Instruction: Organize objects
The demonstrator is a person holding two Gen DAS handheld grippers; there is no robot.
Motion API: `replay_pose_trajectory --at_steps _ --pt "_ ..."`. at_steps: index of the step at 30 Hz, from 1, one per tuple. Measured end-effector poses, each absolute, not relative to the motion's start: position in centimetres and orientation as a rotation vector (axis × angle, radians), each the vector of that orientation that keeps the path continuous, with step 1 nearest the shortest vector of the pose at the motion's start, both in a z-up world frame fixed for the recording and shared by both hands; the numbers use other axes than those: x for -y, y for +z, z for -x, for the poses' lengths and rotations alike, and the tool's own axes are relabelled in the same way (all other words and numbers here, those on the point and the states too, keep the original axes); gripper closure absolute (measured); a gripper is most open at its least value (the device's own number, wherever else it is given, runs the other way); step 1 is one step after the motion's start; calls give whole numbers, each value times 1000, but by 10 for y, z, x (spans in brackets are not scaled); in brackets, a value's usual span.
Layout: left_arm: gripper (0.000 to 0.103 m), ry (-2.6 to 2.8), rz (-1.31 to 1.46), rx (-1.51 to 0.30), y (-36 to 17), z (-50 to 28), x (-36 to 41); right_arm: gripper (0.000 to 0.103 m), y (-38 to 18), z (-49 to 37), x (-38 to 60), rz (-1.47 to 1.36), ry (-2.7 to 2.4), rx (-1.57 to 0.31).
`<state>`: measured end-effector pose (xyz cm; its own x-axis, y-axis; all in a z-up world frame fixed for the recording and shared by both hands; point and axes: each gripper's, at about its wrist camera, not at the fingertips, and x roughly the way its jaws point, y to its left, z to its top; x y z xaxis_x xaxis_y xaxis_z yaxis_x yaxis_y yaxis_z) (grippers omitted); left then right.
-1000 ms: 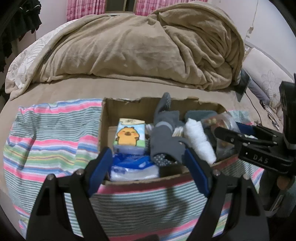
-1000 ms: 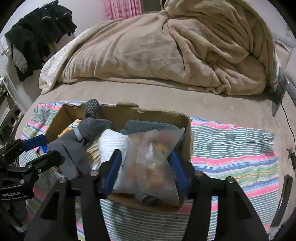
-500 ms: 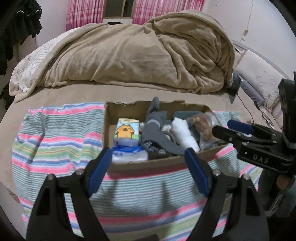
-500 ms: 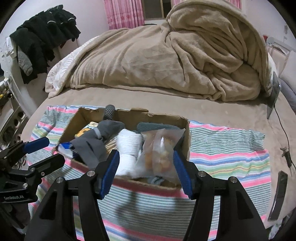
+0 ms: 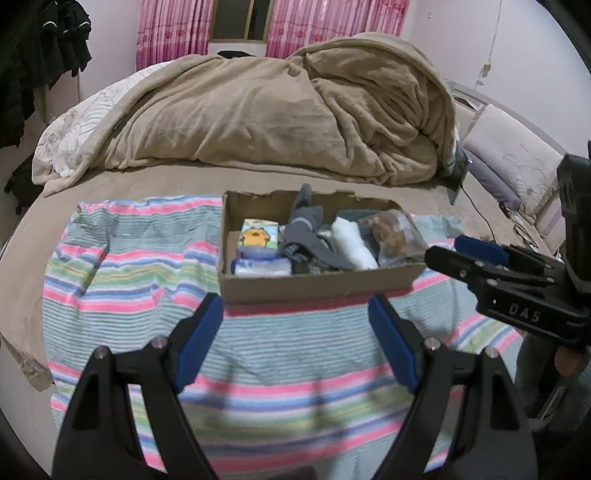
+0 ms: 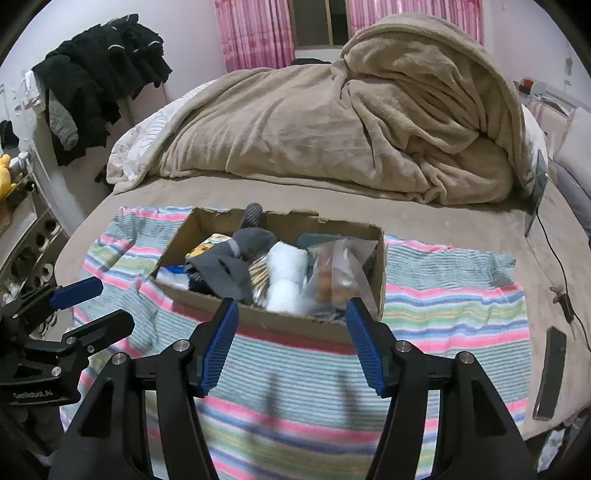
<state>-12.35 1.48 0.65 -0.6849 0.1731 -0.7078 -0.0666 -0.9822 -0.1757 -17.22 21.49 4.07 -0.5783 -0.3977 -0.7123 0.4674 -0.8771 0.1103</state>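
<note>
A cardboard box (image 5: 317,286) (image 6: 280,320) sits on a striped cloth (image 5: 133,273) (image 6: 454,295) on the bed. Inside it lie a tissue pack with a yellow cartoon animal (image 5: 258,236), blue-and-white packs (image 5: 260,266), grey socks (image 5: 306,236) (image 6: 229,266), a rolled white towel (image 5: 354,243) (image 6: 288,277) and a clear bag of snacks (image 5: 393,234) (image 6: 338,273). My left gripper (image 5: 295,326) is open and empty, held back from the box's near wall. My right gripper (image 6: 291,334) is open too, nothing between its blue pads, just in front of the box. Each gripper shows in the other's view (image 5: 476,254) (image 6: 92,302).
A heaped tan blanket (image 5: 280,118) (image 6: 351,122) fills the far half of the bed. Dark clothes (image 6: 96,77) hang at the left wall. A black flat object (image 6: 550,373) and a cable (image 6: 561,266) lie at the bed's right edge. Pink curtains (image 5: 332,26) hang behind.
Both grippers have drawn back and upward from the box; it looks smaller and farther now. The bag of snacks, earlier between the right pads, now rests in the box.
</note>
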Motion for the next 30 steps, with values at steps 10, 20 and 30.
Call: replay_pose_trajectory --at_steps 10,20,30 --pt "21 2774 1162 241 4 86 -19 40 45 136 -222 -1065 -2422 -111" --pt "21 2802 1248 255 -19 60 -7 39 22 102 -222 -1117 -2374 -147" --pt "21 2796 1239 243 -21 50 -11 39 15 90 -220 -1124 -2359 -155"
